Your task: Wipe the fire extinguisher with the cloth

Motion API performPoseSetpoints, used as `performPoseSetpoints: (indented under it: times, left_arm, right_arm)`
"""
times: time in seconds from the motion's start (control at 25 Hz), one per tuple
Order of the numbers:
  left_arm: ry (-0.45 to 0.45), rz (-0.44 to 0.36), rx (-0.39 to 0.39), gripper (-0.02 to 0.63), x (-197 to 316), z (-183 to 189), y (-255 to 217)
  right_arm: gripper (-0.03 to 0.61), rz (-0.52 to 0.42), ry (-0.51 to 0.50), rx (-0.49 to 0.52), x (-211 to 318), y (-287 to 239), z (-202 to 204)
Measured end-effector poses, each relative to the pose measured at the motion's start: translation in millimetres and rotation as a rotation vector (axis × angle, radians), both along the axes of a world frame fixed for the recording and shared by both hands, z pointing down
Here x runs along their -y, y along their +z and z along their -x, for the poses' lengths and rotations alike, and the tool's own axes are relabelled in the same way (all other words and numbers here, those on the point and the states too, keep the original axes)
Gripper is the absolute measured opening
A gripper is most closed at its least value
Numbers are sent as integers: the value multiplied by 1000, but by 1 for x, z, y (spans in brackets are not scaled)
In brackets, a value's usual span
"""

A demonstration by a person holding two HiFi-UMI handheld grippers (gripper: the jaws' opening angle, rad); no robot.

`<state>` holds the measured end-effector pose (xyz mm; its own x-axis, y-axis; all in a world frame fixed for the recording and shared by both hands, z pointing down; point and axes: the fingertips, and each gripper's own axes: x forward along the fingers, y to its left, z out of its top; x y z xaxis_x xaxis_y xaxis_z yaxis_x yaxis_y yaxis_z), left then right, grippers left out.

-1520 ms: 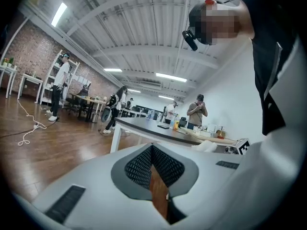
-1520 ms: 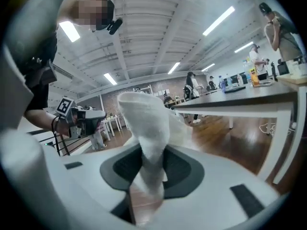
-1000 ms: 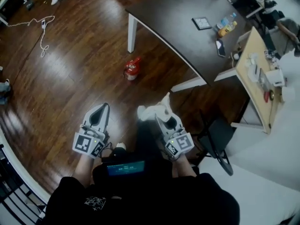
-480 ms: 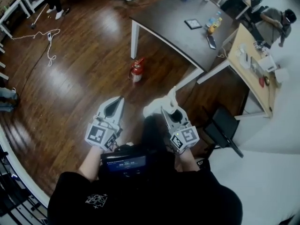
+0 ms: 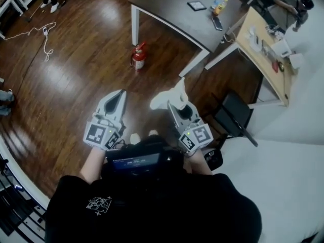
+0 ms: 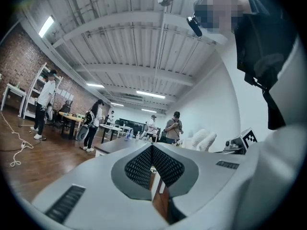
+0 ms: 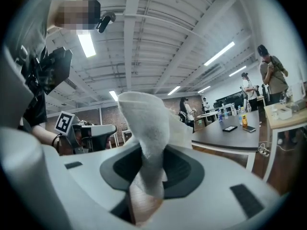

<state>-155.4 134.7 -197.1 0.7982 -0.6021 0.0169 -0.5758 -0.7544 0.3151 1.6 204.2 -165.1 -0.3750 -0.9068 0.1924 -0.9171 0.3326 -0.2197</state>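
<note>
Compared with a second ago, the red fire extinguisher (image 5: 137,57) sits farther up the head view, upright on the wood floor (image 5: 76,80) by the dark counter's (image 5: 167,9) left leg and well apart from both claws, with the left claw (image 5: 120,93) closed on nothing and the right claw (image 5: 175,104) clamped on the white cloth (image 5: 164,97).

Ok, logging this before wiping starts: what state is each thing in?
left tool: shut, empty.
right tool: shut on cloth.
cloth: pinched, free end sticking up.
extinguisher: upright on floor, untouched.
</note>
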Motion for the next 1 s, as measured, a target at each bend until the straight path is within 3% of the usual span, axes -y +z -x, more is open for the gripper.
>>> performPoseSetpoints:
  times: [0.48,1.0]
  left_arm:
    - [-54,14,2,2,-43,-23,-5]
    - [-50,-11,16,2,-57,-44,-23]
  right_arm:
    - [140,11,-75,43,-32,-5,3]
    - [140,-23,-76,88,-32,-18,-6]
